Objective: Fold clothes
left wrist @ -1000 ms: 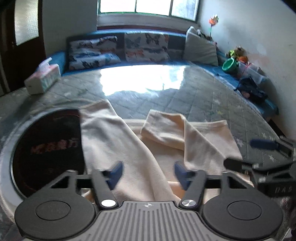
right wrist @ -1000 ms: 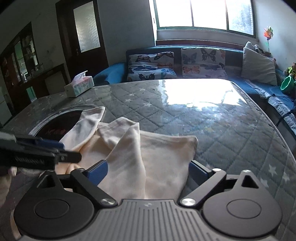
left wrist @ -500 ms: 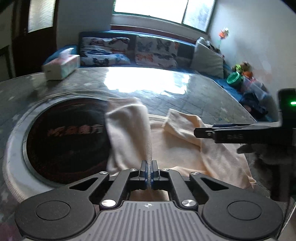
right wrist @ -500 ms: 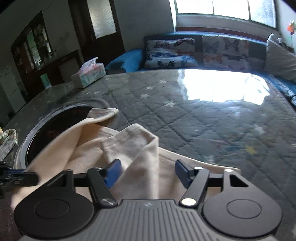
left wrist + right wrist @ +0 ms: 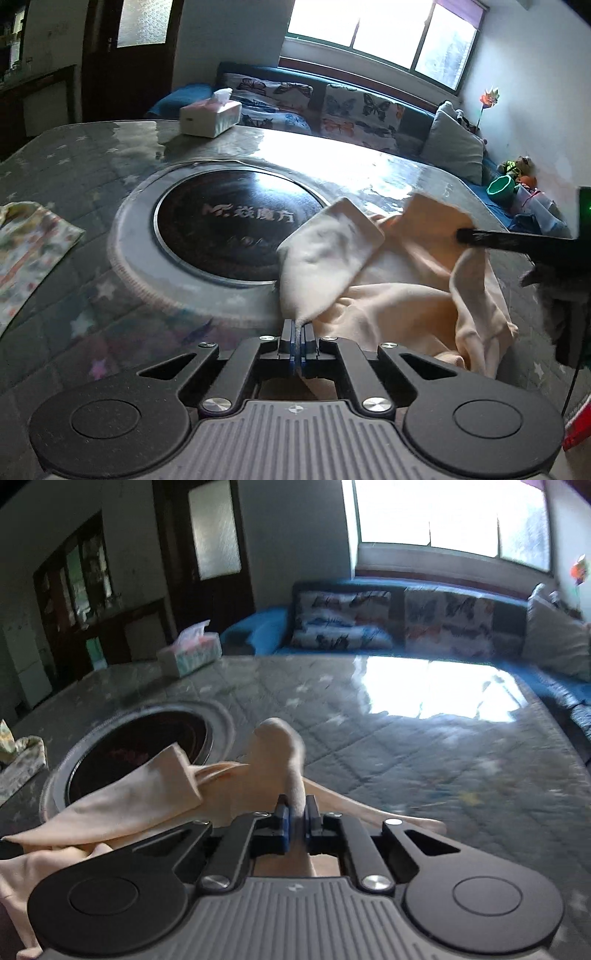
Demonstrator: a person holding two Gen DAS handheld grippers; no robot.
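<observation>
Left wrist view. We find the left gripper (image 5: 297,345) clenched on the cream garment (image 5: 399,295), its blue pads pressed together with a thin edge of fabric pinched between them. From the pinch a sleeve-like flap (image 5: 325,254) rises and leans over the rim of the round cooktop (image 5: 229,232) set into the table (image 5: 74,158). The rest of the garment lies bunched to the right of the gripper on the quilted, star-patterned table cover. A second flap is raised at the upper right, where the right gripper (image 5: 461,234) enters as a dark bar; its tip meets the cloth. A patterned cloth (image 5: 29,254) lies flat at the left edge of the table, well apart from the garment. A tissue box (image 5: 210,116) stands at the far side of the table, with a sofa and butterfly cushions (image 5: 358,110) behind it under the window.

Right wrist view. This picture is blurred. We find the right gripper (image 5: 295,821) closed on a thick fold of the cream garment (image 5: 129,805); the fabric passes between the blue pads and stands up beyond them as a rounded hump. To the left a broad flap of the same garment stretches toward the lower left corner, partly overlapping the cooktop (image 5: 140,738) rim. The garment sits at the near edge of the table (image 5: 406,738), right of the cooktop. The tissue box (image 5: 190,651) stands at the far left of the table, and a patterned cloth (image 5: 22,760) shows at the left margin.
</observation>
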